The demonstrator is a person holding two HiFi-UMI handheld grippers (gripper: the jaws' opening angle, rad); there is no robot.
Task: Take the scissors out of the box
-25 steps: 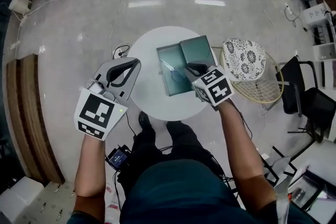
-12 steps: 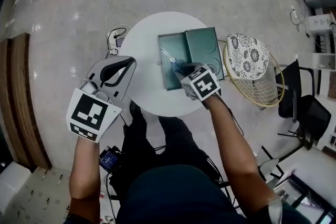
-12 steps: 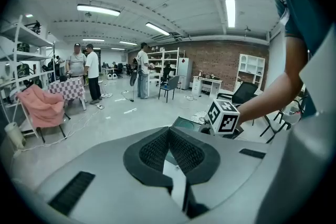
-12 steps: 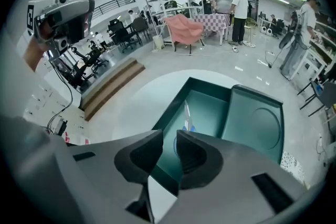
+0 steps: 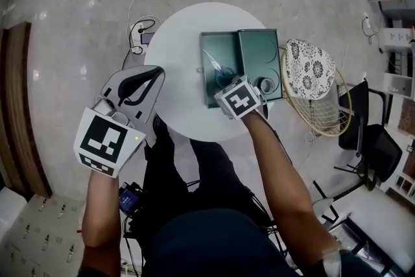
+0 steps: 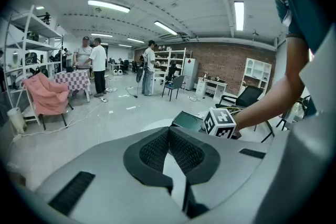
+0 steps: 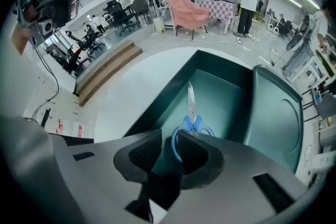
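An open dark green box (image 5: 212, 84) lies on the round white table (image 5: 175, 74), with its lid (image 5: 259, 55) folded out to the right. Inside lie blue-handled scissors (image 7: 191, 115), blades pointing away from me. My right gripper (image 7: 169, 140) reaches into the box's near end; its jaws stand a little apart on either side of one blue handle loop, and a gap shows beside the loop. In the head view its marker cube (image 5: 237, 98) hides the handles. My left gripper (image 5: 162, 74) hangs off the table's left front, shut and holding nothing.
A wire chair with a patterned cushion (image 5: 308, 68) stands close to the table's right side. Cables (image 5: 138, 36) lie on the floor behind the table. A wooden bench (image 5: 16, 94) runs along the left. Several people (image 6: 92, 63) stand far off.
My right gripper has moved forward and down into the box until its jaws straddle a scissor handle. The left gripper has stayed where it was.
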